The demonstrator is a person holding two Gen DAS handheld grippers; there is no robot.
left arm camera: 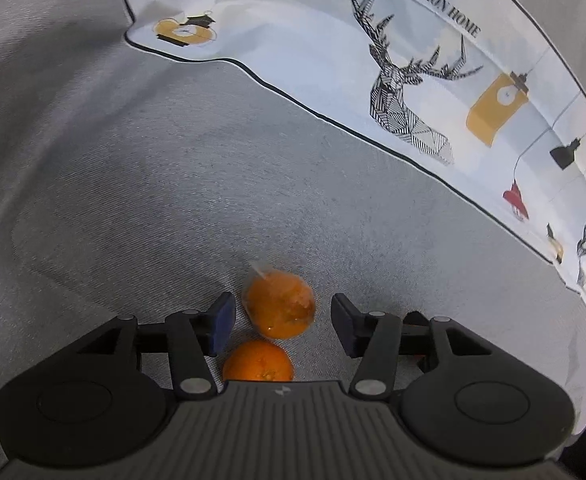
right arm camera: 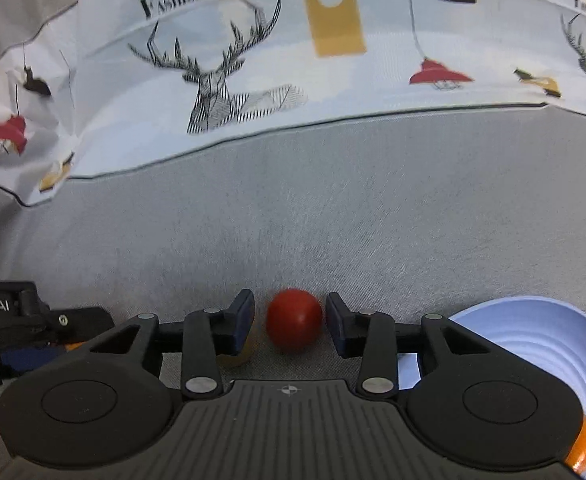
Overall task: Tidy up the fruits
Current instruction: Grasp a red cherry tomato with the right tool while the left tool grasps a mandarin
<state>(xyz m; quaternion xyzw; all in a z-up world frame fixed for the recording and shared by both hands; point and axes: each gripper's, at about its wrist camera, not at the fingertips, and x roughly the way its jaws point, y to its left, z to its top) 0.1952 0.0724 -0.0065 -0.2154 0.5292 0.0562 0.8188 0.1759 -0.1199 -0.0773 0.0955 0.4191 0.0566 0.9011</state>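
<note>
Left gripper (left arm camera: pixel 283 322): jaws open, spread wide, nothing clamped. A wrapped orange (left arm camera: pixel 279 305) in clear plastic sits between the fingertips on the grey cloth (left arm camera: pixel 173 200), clear gaps on both sides. A second orange (left arm camera: pixel 257 361) lies just behind it, closer to the gripper body, partly hidden under the housing; the two look touching or nearly so, can't tell which.

Right gripper (right arm camera: pixel 289 322): jaws open around a red fruit (right arm camera: pixel 293 319), which sits on the same grey cloth between the fingertips. Right fingertip is close to the fruit, contact not confirmable; small gap on the left side. A yellowish fruit (right arm camera: pixel 239 354) is mostly hidden behind the left finger, just left of the red fruit. A light blue ribbed bowl (right arm camera: pixel 533 344) sits to the right of the red fruit, partly under the gripper housing; an orange fruit (right arm camera: pixel 583 446) shows inside it at the lower edge. Part of the other gripper's black body (right arm camera: pixel 33 320) is visible far left of the red fruit.

Beyond the red fruit, a white printed fabric (right arm camera: pixel 333 80) with deer, lamps and "FASHION HOME" lettering lies over the grey cloth.
</note>
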